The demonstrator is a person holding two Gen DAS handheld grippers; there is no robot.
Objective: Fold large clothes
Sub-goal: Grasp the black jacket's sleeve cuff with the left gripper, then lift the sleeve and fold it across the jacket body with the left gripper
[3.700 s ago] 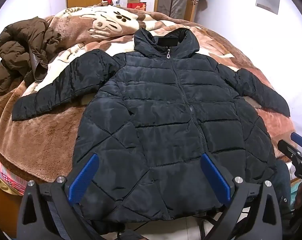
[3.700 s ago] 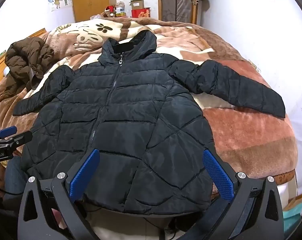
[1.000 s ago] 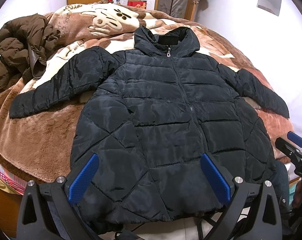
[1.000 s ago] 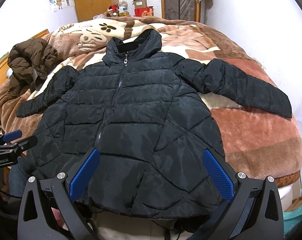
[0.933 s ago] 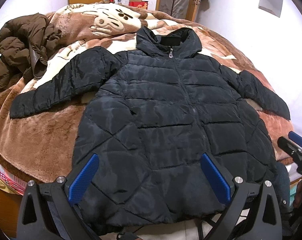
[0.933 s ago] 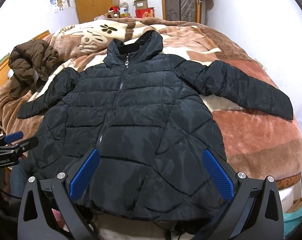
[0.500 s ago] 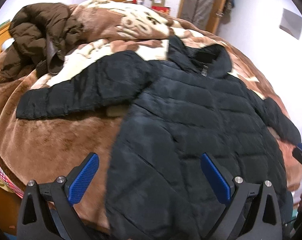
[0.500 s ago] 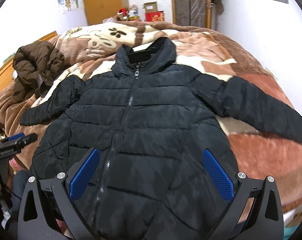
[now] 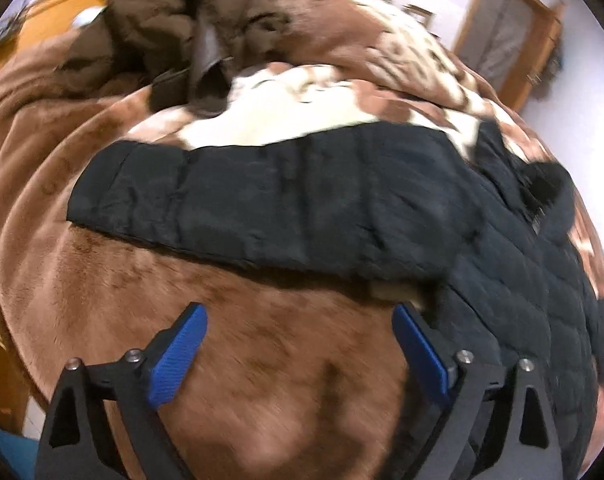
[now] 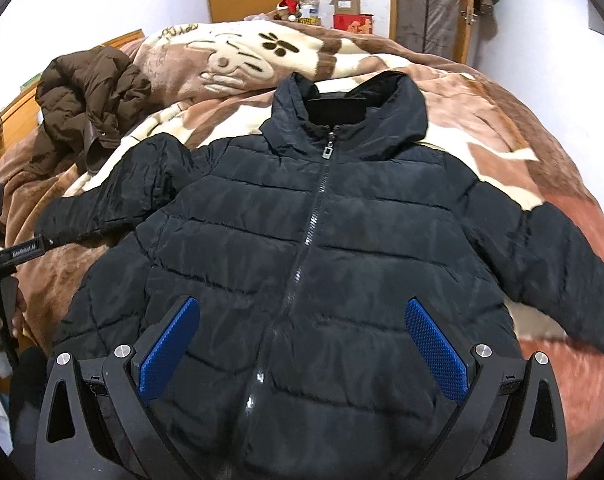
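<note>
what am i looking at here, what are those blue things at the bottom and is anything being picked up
These are two handheld grippers, one in each of a person's hands, each with a fisheye camera looking along its fingers. The blue pads are the fingertips. The left gripper looks over a sleeve of the black puffer jacket, spread flat and zipped on a brown blanket; its jaws are closing slightly, with nothing between them. The right gripper hovers open over the jacket's front. A crumpled brown jacket lies behind. Nothing is held.
</note>
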